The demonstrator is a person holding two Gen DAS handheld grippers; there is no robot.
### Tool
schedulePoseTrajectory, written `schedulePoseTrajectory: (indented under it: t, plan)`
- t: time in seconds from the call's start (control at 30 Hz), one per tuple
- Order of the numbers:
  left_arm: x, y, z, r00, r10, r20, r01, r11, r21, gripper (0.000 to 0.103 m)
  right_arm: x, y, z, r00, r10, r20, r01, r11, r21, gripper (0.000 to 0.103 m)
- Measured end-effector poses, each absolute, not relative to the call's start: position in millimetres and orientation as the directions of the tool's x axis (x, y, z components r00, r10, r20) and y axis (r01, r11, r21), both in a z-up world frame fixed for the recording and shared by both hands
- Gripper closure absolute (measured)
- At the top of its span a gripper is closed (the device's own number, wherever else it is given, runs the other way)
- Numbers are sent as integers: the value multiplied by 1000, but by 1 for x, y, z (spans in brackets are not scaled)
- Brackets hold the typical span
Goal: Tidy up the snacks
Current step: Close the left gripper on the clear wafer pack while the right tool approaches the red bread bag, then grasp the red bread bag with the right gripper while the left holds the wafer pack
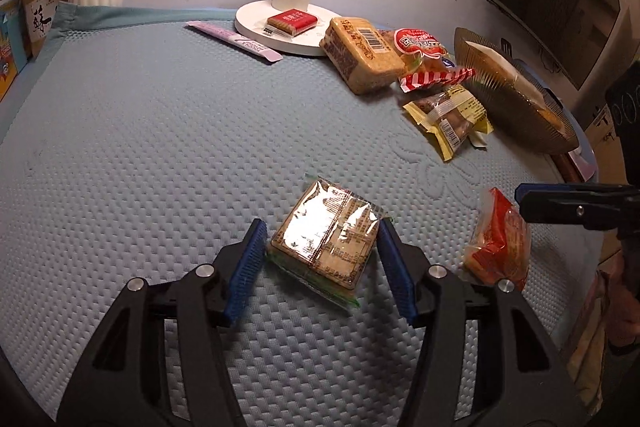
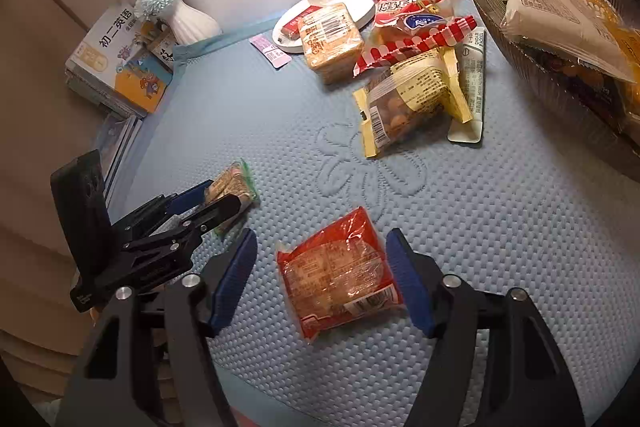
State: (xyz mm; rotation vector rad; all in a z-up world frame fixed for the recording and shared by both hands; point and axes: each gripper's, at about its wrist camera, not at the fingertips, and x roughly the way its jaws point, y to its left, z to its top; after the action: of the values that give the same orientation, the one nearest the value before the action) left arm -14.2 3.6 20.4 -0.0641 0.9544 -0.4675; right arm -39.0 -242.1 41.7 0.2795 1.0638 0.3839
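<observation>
Snacks heaped in ribbed bowl (labels unreadable), red packet between right tongs

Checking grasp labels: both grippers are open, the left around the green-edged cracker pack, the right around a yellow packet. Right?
Not quite. The right gripper straddles the red packet, as the right wrist view shows. The left gripper is open around the green-edged cracker pack.

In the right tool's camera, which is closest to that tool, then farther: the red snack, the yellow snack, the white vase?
1. Red snack, between the right tool fingers.
2. Yellow snack, mid-mat, farther back.
3. White vase, far back left by the wall.
</observation>
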Motion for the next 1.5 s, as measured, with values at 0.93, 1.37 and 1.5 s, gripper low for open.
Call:
schedulePoseTrajectory:
  t: [0.93,1.37,1.5]
  plan:
    - [-34,-22,21,455,-453,-767,503,841,-198,35,-42,-219,31,556,319,-768,-126,945,302,30]
    - [-31,-10,23,448,-496,-744,478,836,-269,35,-53,-215,14,521,318,-792,-98,944,315,27]
    - [-32,-12,23,450,-486,-749,484,838,-253,35,-54,-214,12,526,312,-791,-95,946,309,27]
